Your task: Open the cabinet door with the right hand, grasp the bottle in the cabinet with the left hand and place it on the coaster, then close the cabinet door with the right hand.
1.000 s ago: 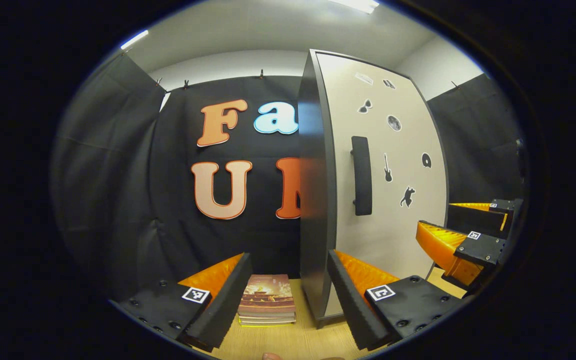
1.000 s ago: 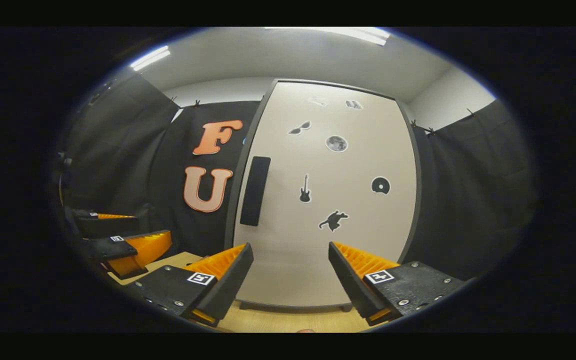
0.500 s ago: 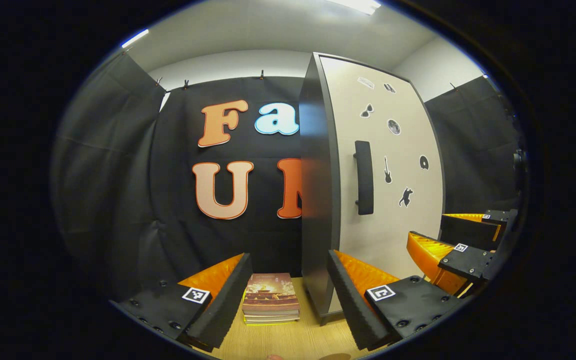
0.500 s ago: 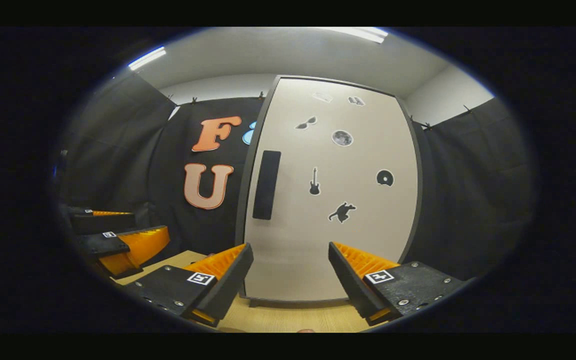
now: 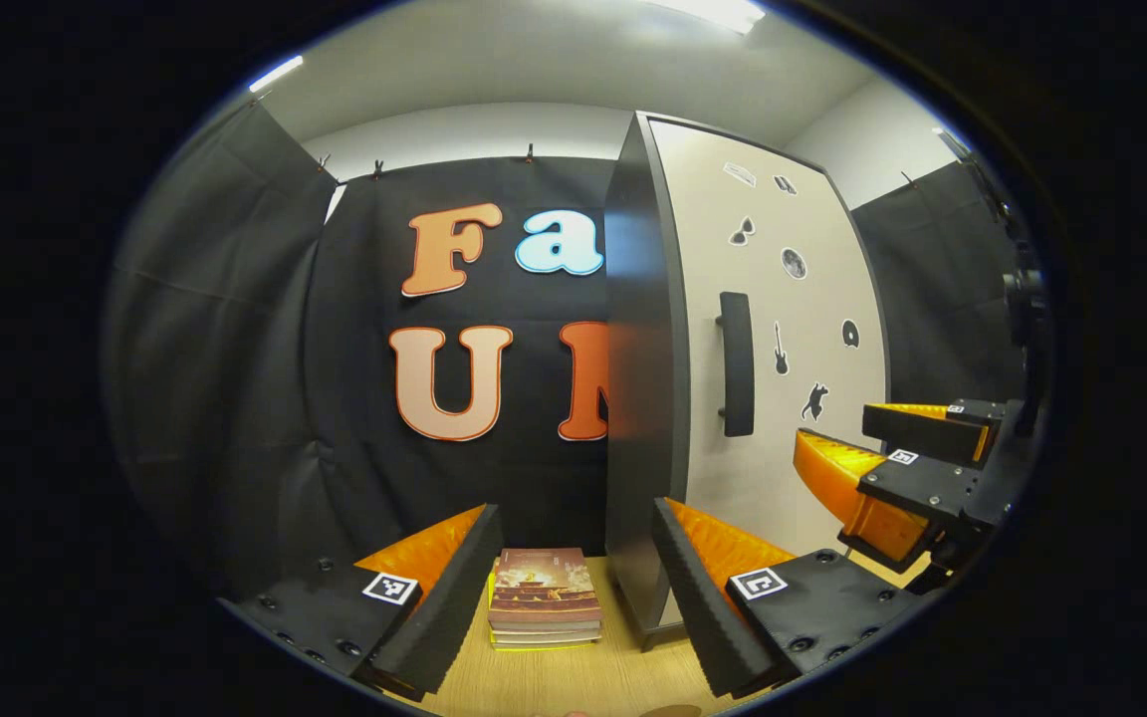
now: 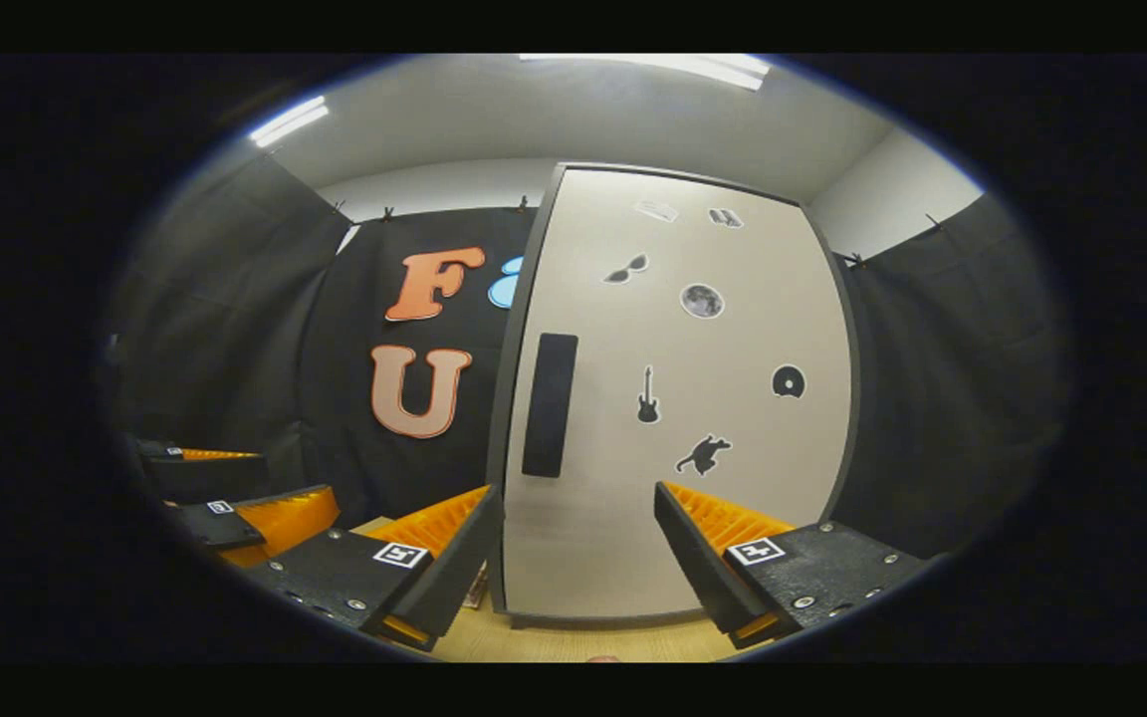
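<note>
The right hand-held gripper [image 6: 578, 543] hangs with fingers apart, empty, before the tall white cabinet door [image 6: 673, 398], well short of its black bar handle [image 6: 549, 404]; approaching off-line, it could slip past. The left hand-held gripper [image 5: 573, 588], also spread, waits over the wooden tabletop [image 5: 573, 677]. The bottle is presumably inside, hidden behind the door.

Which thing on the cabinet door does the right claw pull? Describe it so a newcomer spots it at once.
Find the tall pale cabinet door standing on the wooden table. Near its left edge, about mid-height, sits a dark upright bar, the handle. Unlike the small flat stickers scattered to its right, it is long, plain and stands off the door.
</note>
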The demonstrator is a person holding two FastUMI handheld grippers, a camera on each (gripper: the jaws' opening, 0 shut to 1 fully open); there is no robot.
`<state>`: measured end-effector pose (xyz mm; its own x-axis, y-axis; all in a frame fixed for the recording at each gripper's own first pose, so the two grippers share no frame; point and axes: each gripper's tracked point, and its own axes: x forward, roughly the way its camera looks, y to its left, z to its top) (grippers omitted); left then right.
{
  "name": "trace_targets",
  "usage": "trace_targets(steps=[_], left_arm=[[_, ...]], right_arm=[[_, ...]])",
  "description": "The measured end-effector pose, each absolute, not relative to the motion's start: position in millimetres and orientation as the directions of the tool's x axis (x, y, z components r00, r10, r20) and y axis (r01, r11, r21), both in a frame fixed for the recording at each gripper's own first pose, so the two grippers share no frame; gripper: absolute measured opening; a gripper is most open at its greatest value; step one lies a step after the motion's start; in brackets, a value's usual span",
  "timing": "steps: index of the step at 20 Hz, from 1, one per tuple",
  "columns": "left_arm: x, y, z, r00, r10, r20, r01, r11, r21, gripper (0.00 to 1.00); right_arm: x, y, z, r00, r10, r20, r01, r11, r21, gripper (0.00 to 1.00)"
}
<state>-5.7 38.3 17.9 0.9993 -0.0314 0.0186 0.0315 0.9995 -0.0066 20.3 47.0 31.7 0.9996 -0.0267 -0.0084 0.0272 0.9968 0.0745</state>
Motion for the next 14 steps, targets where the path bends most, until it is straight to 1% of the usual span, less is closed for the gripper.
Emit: trace_targets(steps=[5, 6, 7, 9, 14], left_arm=[[-2.2, 42.0, 12.6, 0.999, -0.034, 0.004, 0.034, 0.999, -0.01, 0.98], [-2.0, 43.8, 10.7, 0.999, -0.032, 0.0, 0.032, 0.999, -0.013, 0.98], [-1.2, 46.0, 9.1, 1.0, -0.03, -0.002, 0.03, 0.999, -0.016, 0.98], [0.0, 49.5, 5.5, 1.0, -0.024, -0.009, 0.024, 0.999, -0.023, 0.98], [4.3, 62.1, -6.4, 0.999, -0.014, -0.038, 0.013, 1.0, -0.029, 0.98]], right_arm=[[58.3, 54.8, 37.2, 0.999, -0.036, -0.026, 0.039, 0.991, 0.126, 0.94], [65.5, 55.6, 39.1, 0.999, -0.037, -0.02, 0.039, 0.989, 0.142, 0.91], [73.6, 56.4, 41.6, 0.999, -0.037, -0.01, 0.038, 0.987, 0.158, 0.93], [85.5, 58.4, 40.8, 0.999, -0.036, -0.013, 0.038, 0.982, 0.186, 0.94], [109.9, 63.2, 34.1, 0.998, -0.037, -0.047, 0.046, 0.976, 0.212, 0.92]])
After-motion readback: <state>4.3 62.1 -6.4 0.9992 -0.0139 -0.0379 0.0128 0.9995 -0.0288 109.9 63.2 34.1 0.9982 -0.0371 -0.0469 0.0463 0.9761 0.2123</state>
